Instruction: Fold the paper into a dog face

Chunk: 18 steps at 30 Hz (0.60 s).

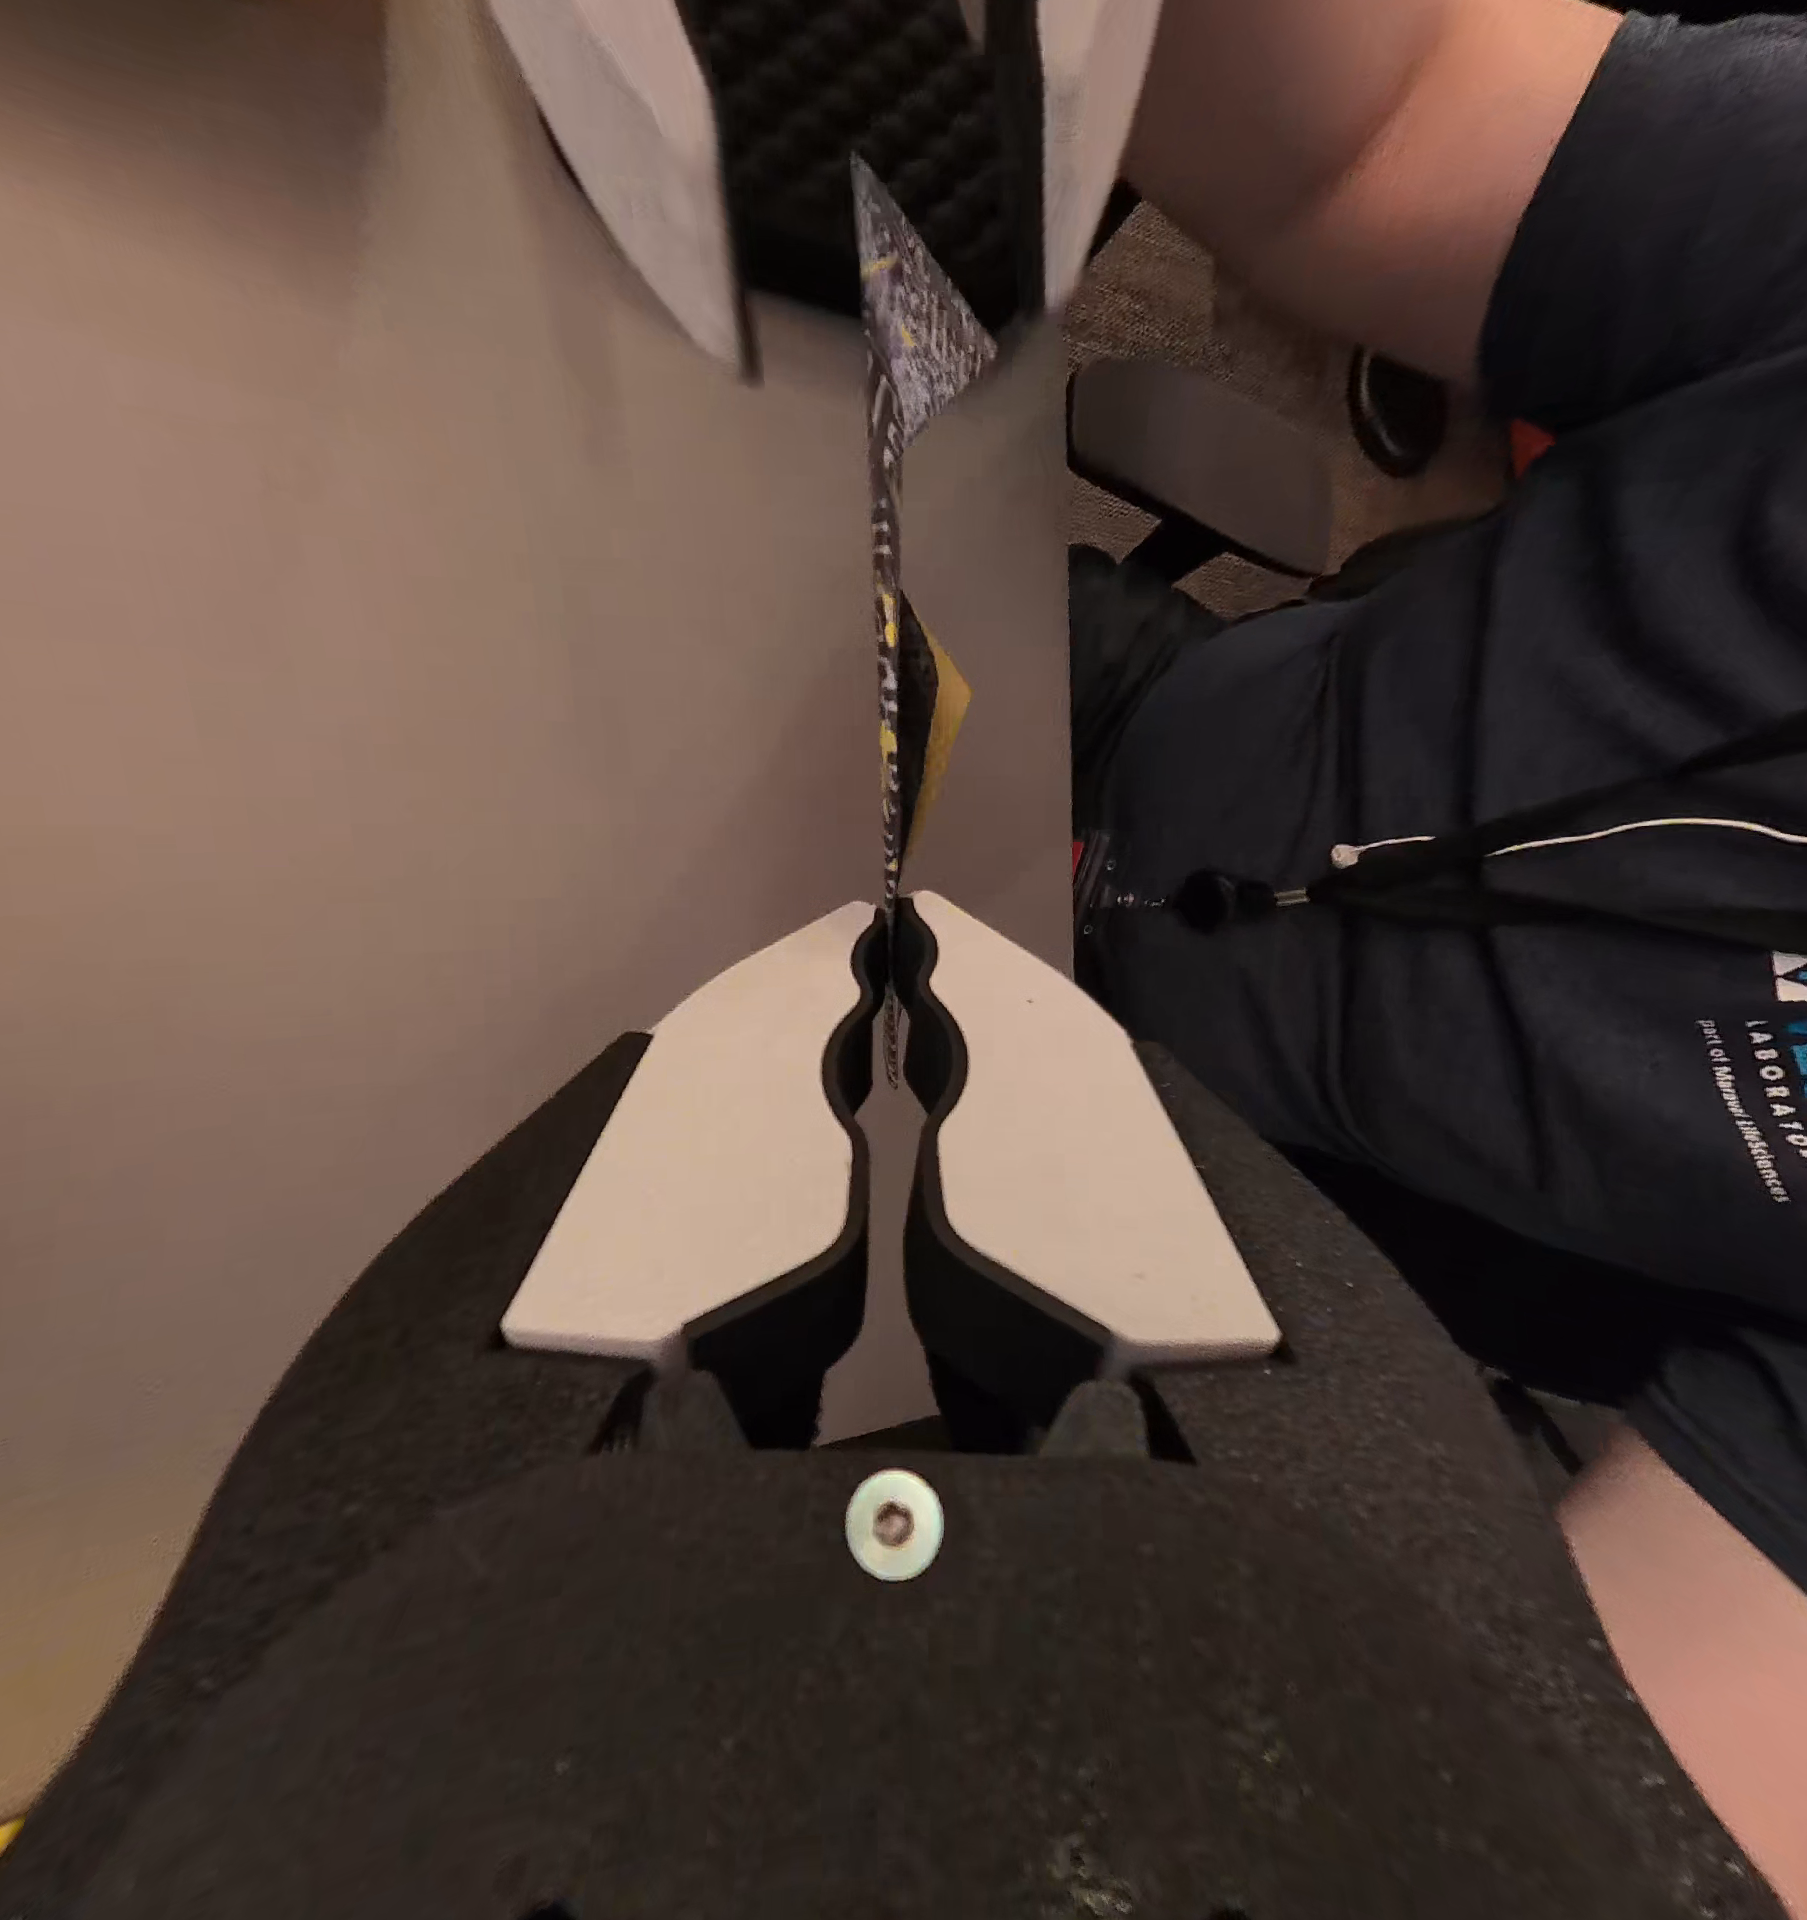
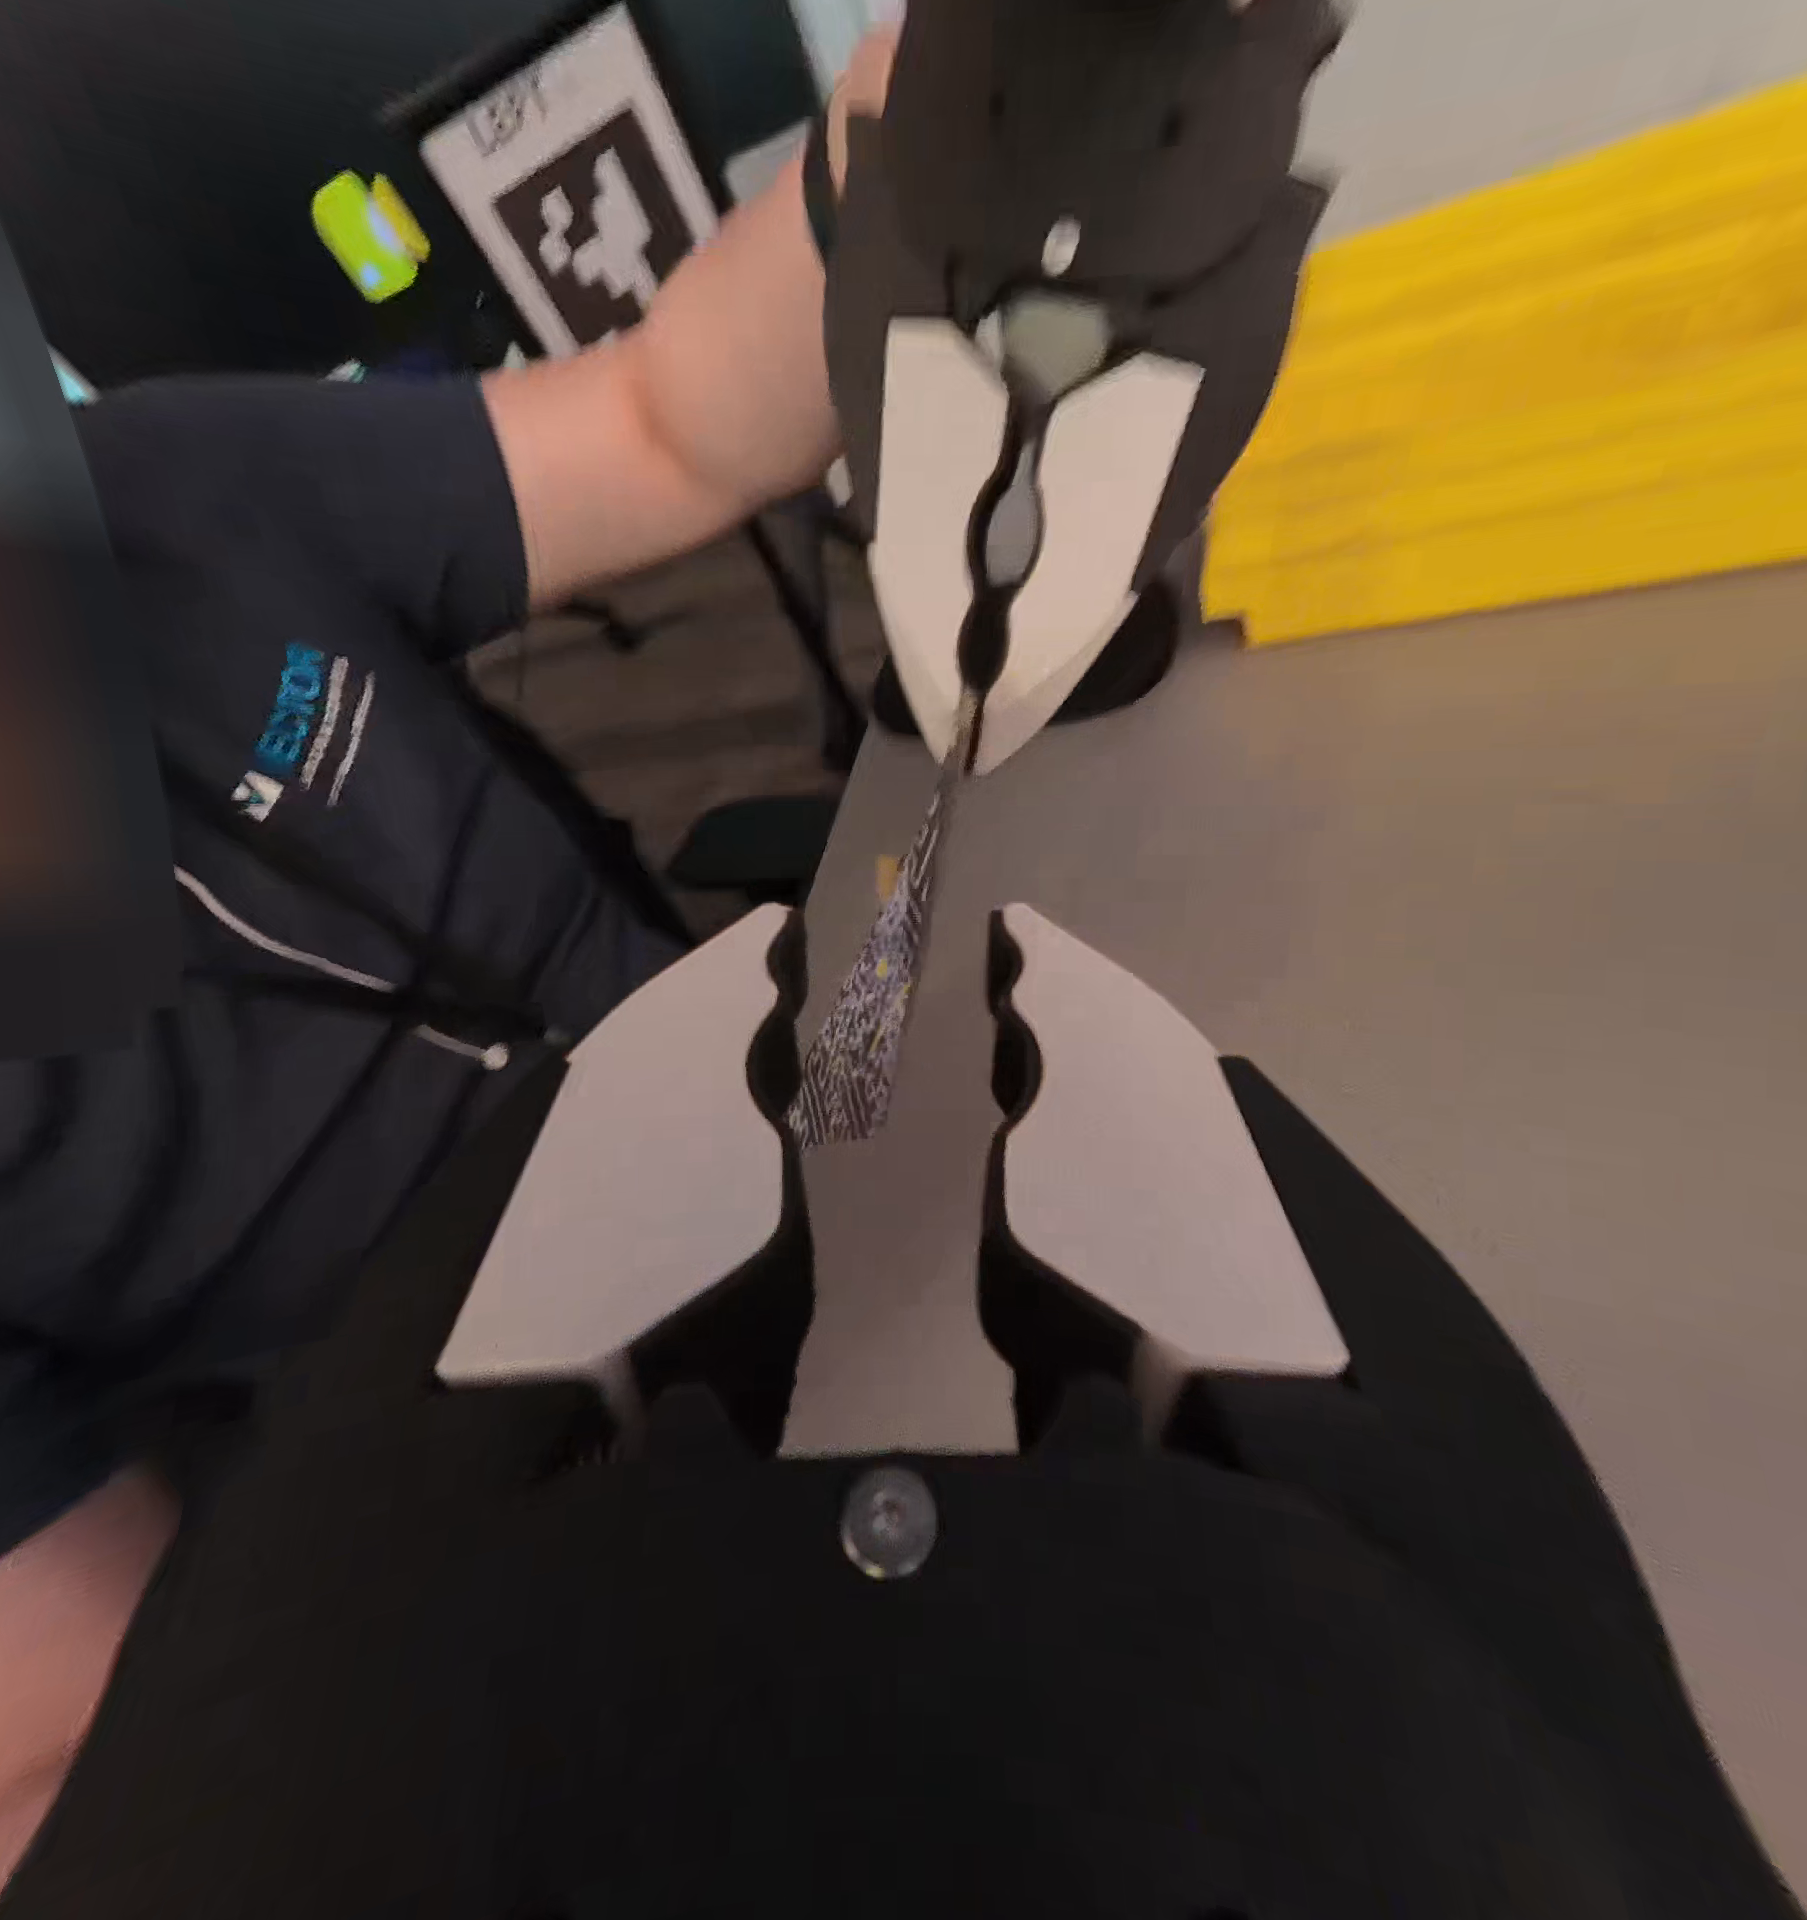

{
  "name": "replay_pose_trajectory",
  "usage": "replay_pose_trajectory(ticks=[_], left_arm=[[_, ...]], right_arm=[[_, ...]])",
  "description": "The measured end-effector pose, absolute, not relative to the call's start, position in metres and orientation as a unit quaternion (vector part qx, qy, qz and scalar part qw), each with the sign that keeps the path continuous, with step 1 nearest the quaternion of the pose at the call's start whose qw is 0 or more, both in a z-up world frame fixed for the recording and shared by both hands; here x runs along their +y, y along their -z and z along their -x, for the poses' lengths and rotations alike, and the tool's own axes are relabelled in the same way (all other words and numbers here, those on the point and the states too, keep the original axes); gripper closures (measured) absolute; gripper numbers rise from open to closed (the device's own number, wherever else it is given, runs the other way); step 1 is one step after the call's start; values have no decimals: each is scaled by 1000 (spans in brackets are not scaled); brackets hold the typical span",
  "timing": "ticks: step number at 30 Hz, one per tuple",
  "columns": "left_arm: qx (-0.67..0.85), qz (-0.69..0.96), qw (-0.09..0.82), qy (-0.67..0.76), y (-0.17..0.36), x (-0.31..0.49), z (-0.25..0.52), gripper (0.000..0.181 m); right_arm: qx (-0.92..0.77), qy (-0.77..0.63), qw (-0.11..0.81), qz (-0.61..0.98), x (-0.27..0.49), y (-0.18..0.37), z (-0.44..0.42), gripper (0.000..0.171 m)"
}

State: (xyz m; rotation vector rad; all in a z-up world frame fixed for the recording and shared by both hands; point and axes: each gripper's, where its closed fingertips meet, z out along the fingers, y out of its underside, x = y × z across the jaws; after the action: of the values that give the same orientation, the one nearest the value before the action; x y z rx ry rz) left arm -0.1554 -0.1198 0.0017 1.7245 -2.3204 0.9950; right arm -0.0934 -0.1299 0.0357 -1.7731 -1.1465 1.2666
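Item: patterned black-and-yellow folded paper (image 1: 886, 644), held edge-on above the grey surface (image 1: 359, 727). My left gripper (image 1: 891, 920) pinches its near end. My right gripper (image 2: 894, 935) stands spread, the paper's far end between its fingers (image 2: 660, 1122).

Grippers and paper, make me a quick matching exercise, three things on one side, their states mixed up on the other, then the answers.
Things:
1. left gripper
2. right gripper
3. paper

States:
A. open, its fingers on either side of the paper's free end
B. patterned, held edge-on above the grey table
C. shut on one end of the paper

Pairs: 1-C, 2-A, 3-B
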Motion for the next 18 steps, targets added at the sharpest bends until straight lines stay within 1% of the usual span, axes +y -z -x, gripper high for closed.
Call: replay_pose_trajectory(ticks=[1, 2, 5, 6, 8, 9, 14, 16, 17, 18], left_arm=[[-756, -567, 46, -326, -2, -116, 154, 181], [-755, -567, 49, -325, -2, -111, 154, 181], [-750, -576, 50, -320, 1, -94, 151, 181], [-739, -583, 50, -333, 0, -88, 149, 178], [-711, -594, 45, -374, -9, -79, 142, 167], [-698, -596, 28, -396, -14, -73, 138, 160], [-672, -584, -57, -451, -18, -57, 119, 143], [-668, -596, -86, -437, -8, -51, 111, 143], [-666, -601, -104, -430, -5, -48, 107, 147], [-663, -599, -117, -433, -4, -47, 104, 170]], right_arm=[[-451, -482, 312, 684, -127, -29, 96, 147], [-462, -474, 302, 686, -124, -22, 97, 169], [-481, -440, 299, 697, -108, -9, 94, 170], [-480, -437, 306, 697, -103, -9, 93, 170], [-476, -435, 310, 698, -94, -9, 86, 170], [-475, -434, 310, 700, -90, -9, 81, 170], [-444, -472, 323, 690, -69, -19, 64, 170], [-446, -483, 329, 678, -67, -22, 59, 170], [-448, -485, 331, 674, -66, -23, 56, 170], [-447, -489, 334, 670, -65, -25, 53, 170]])
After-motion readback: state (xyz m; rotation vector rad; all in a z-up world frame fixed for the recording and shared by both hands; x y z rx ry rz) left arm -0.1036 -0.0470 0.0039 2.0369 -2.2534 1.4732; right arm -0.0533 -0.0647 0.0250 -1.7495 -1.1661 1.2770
